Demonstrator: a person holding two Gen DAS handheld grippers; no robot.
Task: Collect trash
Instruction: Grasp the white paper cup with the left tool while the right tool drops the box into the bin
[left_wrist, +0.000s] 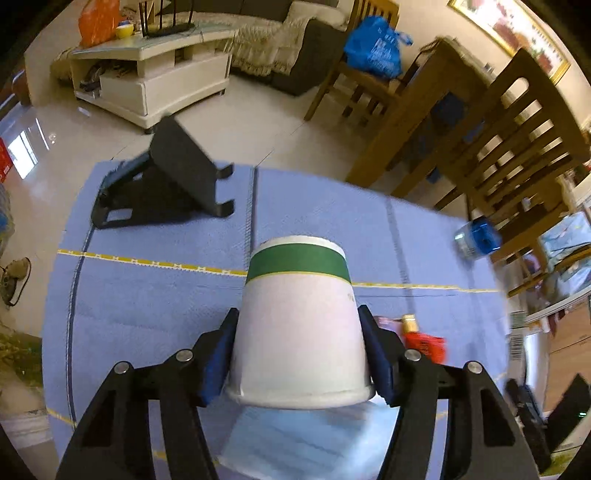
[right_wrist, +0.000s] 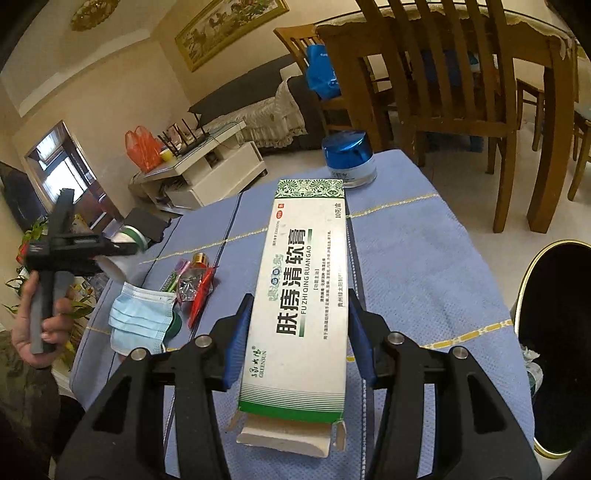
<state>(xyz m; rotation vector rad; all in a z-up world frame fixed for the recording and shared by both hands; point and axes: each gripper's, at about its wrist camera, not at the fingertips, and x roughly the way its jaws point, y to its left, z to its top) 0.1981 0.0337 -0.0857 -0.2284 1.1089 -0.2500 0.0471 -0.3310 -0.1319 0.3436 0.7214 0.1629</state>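
Observation:
My left gripper (left_wrist: 299, 332) is shut on a white paper cup with a green band (left_wrist: 299, 317), held upside down above the blue tablecloth (left_wrist: 147, 295). A blue face mask (left_wrist: 295, 443) lies under it. My right gripper (right_wrist: 301, 325) is shut on a long white and green ointment box (right_wrist: 306, 280), held above the cloth. In the right wrist view the left gripper (right_wrist: 122, 247) with the cup (right_wrist: 127, 240) is at the left, above the mask (right_wrist: 140, 321) and red wrappers (right_wrist: 197, 284).
A blue-lidded jar (right_wrist: 347, 158) stands at the table's far edge, also seen in the left view (left_wrist: 478, 236). A black stand (left_wrist: 173, 177) sits at the far left. A black bin with gold rim (right_wrist: 554, 332) is at the right. Wooden chairs (right_wrist: 461, 92) stand beyond the table.

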